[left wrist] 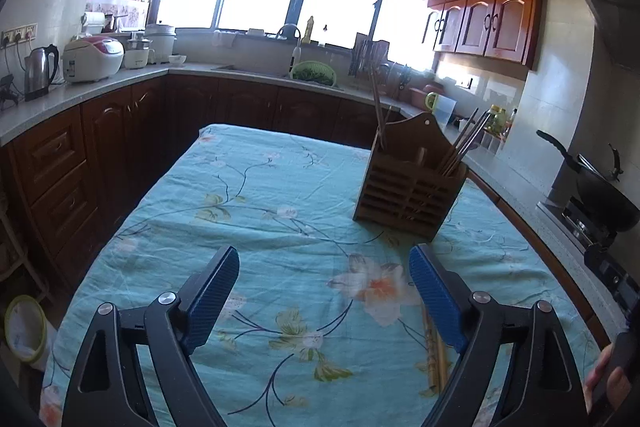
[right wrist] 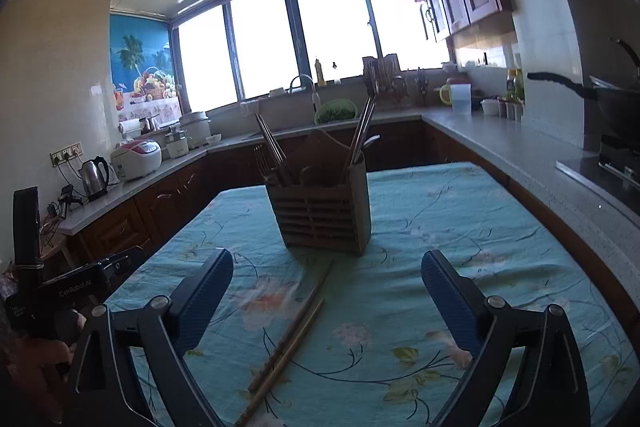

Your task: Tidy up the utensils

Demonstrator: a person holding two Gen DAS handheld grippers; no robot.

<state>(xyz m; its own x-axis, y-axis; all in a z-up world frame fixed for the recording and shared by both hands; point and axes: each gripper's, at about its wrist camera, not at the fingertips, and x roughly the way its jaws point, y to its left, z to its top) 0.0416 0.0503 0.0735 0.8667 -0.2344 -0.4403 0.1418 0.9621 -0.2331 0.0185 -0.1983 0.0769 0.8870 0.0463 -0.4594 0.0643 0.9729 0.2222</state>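
A slatted wooden utensil holder point(left wrist: 408, 183) point(right wrist: 324, 211) stands on the table with chopsticks, forks and metal utensils sticking up from its compartments. A pair of bamboo chopsticks point(right wrist: 292, 335) lies loose on the tablecloth, in the right wrist view between my right gripper's point(right wrist: 326, 279) wide-open fingers, which do not touch it. In the left wrist view the same chopsticks point(left wrist: 434, 355) lie low by the right finger. My left gripper point(left wrist: 322, 275) is open and empty, with the holder farther off to its right.
The table wears a turquoise floral cloth point(left wrist: 280, 211) point(right wrist: 440, 227). Dark wooden counters surround it, with a kettle point(left wrist: 38, 71), rice cooker point(left wrist: 94, 59), sink and green colander point(left wrist: 314, 71). A wok sits on the stove point(left wrist: 600, 203) at right. A hand holding the left gripper's body point(right wrist: 68, 291) shows low left.
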